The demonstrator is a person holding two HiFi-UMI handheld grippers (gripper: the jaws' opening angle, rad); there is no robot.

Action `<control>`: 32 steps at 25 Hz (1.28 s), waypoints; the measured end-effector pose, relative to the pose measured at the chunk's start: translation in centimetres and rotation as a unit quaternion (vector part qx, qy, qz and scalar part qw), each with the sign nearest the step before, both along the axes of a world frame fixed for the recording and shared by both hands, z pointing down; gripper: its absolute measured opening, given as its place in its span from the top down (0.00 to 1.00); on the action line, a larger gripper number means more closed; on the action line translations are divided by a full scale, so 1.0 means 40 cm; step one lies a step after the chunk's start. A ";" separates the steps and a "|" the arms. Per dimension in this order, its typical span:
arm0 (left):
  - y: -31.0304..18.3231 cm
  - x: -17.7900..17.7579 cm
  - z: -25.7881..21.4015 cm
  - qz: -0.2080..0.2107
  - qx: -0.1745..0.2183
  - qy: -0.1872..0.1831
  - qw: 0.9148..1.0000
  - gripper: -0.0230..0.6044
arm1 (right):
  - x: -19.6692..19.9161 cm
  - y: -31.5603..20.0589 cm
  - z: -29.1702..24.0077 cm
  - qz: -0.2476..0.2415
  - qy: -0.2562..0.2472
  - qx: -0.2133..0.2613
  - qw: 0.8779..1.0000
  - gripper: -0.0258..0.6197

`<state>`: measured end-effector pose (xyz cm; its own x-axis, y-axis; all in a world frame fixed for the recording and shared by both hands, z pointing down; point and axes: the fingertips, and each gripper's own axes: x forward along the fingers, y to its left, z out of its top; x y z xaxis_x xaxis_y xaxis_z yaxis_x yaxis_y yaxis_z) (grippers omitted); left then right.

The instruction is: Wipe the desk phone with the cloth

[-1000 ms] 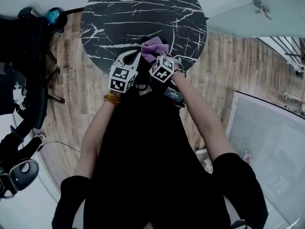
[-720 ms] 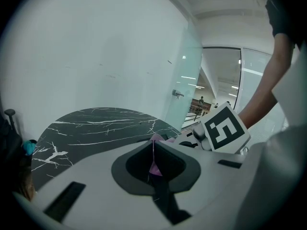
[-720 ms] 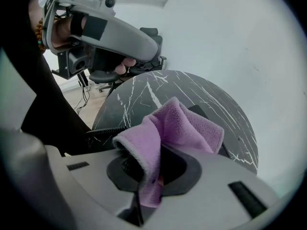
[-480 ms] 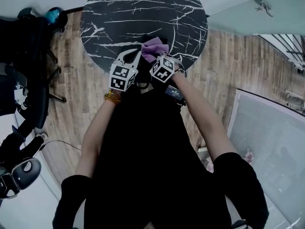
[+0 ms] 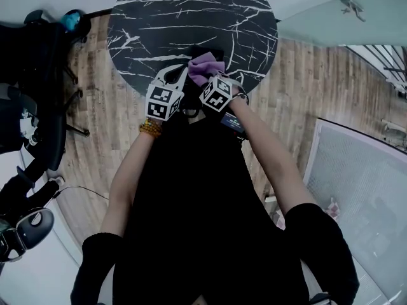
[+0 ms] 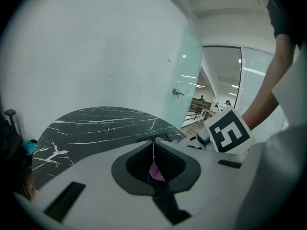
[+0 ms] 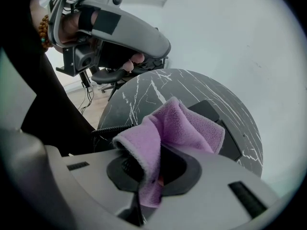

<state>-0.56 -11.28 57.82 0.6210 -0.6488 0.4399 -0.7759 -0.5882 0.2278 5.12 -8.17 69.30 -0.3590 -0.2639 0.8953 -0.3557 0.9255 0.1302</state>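
Right gripper (image 7: 154, 153) clamped on the purple cloth (image 7: 184, 123), wad bunched just over the desk phone (image 7: 207, 110) at the near edge of the marble table (image 5: 191, 11); left gripper (image 6: 153, 146) alongside, jaws pressed together, nothing held. We judge wiping is barely under way, with most of the phone left

Nothing legible anywhere — the marker cubes (image 5: 163, 101) bear only black-and-white patterns, no words.

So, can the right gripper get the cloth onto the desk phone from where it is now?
Probably yes. The right gripper is shut on the cloth, the desk phone lies just beyond it, and nothing stands between; the left gripper is held off to one side.
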 end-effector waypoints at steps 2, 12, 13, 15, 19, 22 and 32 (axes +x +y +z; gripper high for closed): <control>0.003 0.001 0.000 0.001 0.000 0.000 1.000 0.93 | -0.001 0.008 0.002 -0.002 0.000 -0.004 1.000 0.87; 0.009 0.006 0.006 0.005 -0.004 -0.003 1.000 0.93 | -0.002 0.052 0.023 -0.010 0.003 -0.023 1.000 0.87; 0.009 0.005 0.006 0.005 -0.004 -0.004 1.000 0.93 | -0.002 0.056 0.025 -0.012 0.005 -0.025 1.000 0.87; 0.009 0.004 0.005 0.005 -0.003 -0.005 1.000 0.93 | -0.002 0.063 0.030 -0.017 0.007 -0.030 0.999 0.87; 0.012 0.003 0.007 0.005 -0.003 -0.006 1.000 0.93 | -0.002 0.074 0.034 -0.023 0.011 -0.041 0.999 0.87; 0.015 0.002 0.008 0.004 -0.004 -0.006 1.000 0.93 | -0.004 0.088 0.039 -0.029 0.013 -0.054 0.998 0.87; 0.027 -0.001 0.014 0.002 -0.008 -0.007 1.000 0.93 | -0.004 0.125 0.059 -0.046 0.013 -0.090 0.995 0.87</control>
<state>-0.61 -10.21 58.39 0.6162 -0.6396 0.4596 -0.7776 -0.5869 0.2258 4.95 -3.17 71.66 -0.3495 -0.0651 0.9347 -0.2671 0.9631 -0.0328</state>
